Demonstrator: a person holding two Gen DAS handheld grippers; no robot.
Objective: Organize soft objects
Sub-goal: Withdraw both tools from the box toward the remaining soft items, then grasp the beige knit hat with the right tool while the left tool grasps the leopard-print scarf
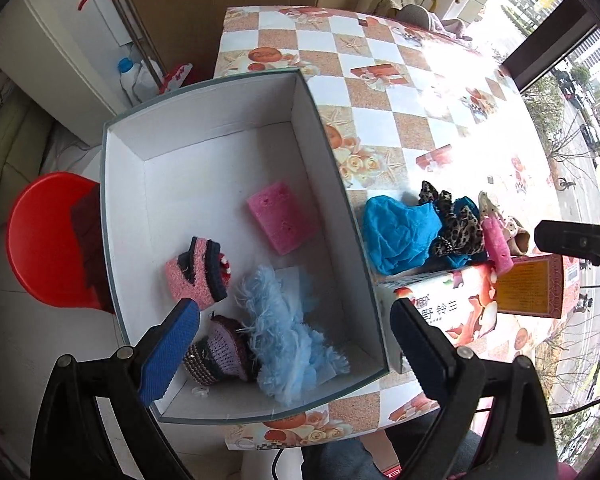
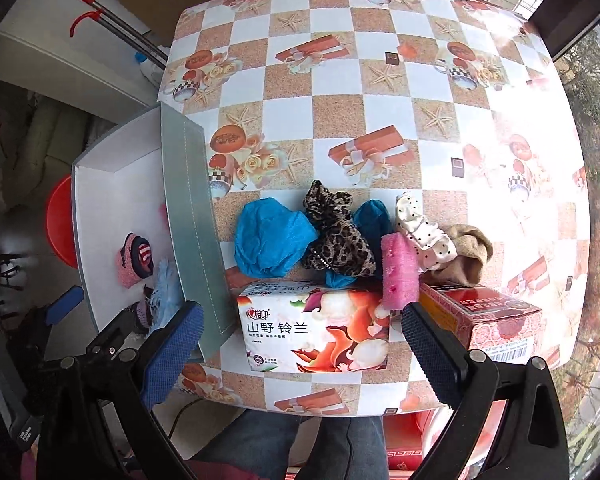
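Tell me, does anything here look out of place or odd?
One thing: the box overhangs the table at its left edge. The soft items still outside, such as the blue cloth, lie heaped but nothing looks spilled or damaged.

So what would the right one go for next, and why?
Probably lower the right gripper onto the pink sponge leaning on the tissue pack: its jaws are wide open and empty, the sponge is closest, and a matching one already lies in the box.
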